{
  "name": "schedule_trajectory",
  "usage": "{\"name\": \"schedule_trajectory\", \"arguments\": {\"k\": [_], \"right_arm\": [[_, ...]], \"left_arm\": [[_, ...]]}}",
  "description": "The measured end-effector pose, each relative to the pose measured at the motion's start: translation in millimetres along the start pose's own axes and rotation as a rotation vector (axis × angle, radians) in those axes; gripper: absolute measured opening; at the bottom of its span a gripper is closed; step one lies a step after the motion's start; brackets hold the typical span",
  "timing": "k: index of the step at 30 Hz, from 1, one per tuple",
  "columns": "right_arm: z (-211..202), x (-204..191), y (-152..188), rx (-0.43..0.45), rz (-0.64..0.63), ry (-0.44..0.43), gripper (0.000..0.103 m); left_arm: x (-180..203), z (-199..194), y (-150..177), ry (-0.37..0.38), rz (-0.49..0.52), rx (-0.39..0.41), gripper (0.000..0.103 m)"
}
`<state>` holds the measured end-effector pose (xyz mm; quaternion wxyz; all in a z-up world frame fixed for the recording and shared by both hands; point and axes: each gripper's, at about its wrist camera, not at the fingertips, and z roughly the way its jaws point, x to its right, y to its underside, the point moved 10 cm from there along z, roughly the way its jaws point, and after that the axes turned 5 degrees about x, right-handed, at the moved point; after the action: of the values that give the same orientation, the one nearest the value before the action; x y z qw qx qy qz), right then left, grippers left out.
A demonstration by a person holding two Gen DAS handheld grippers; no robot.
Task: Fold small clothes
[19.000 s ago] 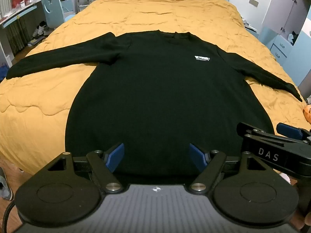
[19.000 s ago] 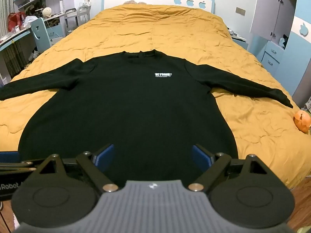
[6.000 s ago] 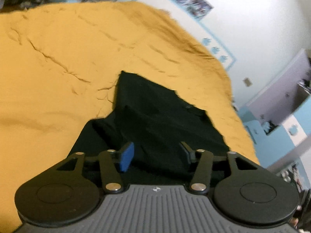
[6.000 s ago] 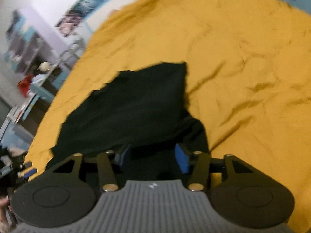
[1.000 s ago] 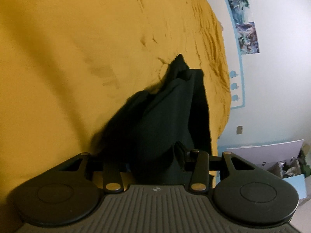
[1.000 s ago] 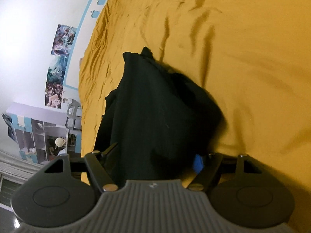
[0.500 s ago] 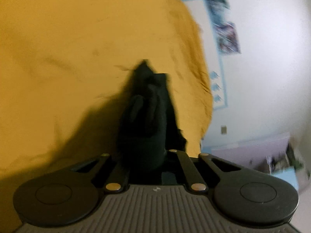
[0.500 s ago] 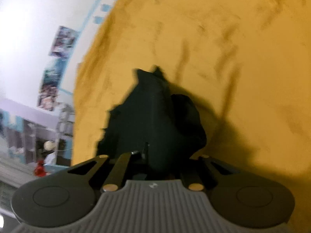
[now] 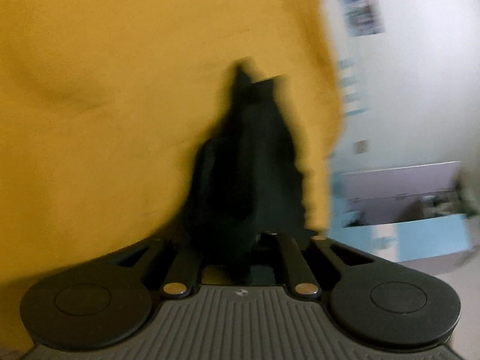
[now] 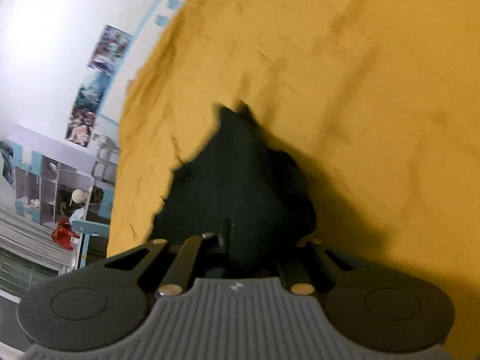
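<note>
both the left claw (image 9: 240, 240) and right claw (image 10: 240, 249) are clamped on the black garment (image 9: 246, 162), low centre of frame, presumably to carry a fold across the yellow bed (image 10: 360, 90).

Left gripper (image 9: 240, 240) pinches black garment (image 9: 249, 165) (bunched) over yellow bedspread (image 9: 120, 90).

Both claws clamped tight, both angled downward!

The left claw (image 9: 240, 240) sat with its linkage arms drawn in close together, jaws easing apart a touch yet pinching a bunched fold of the black garment (image 9: 249, 162), which spilled forward from between them. The right claw (image 10: 240, 240) was squeezed fully together, its linkage arms folded inward, the same dark cloth gripped between the pads and draping out ahead. The fingertips themselves were buried in fabric on both sides, so the pads could not be made out. Both views were smeared with blur.
</note>
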<state>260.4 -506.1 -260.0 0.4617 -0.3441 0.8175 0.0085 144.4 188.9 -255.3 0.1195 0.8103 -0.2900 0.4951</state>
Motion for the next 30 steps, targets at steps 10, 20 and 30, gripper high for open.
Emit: {"name": "schedule_trajectory", "arguments": {"k": [10, 20, 30], "right_arm": [[-42, 23, -40, 0.093, -0.126, 0.076, 0.038], [71, -72, -106, 0.134, -0.56, 0.092, 0.056], [175, -68, -128, 0.04, -0.602, 0.164, 0.056]], "left_arm": [[54, -60, -56, -0.165, 0.469, 0.132, 0.052], [132, 100, -113, -0.233, 0.761, 0.114, 0.056], [109, 153, -123, -0.288, 0.739, 0.038, 0.058]]}}
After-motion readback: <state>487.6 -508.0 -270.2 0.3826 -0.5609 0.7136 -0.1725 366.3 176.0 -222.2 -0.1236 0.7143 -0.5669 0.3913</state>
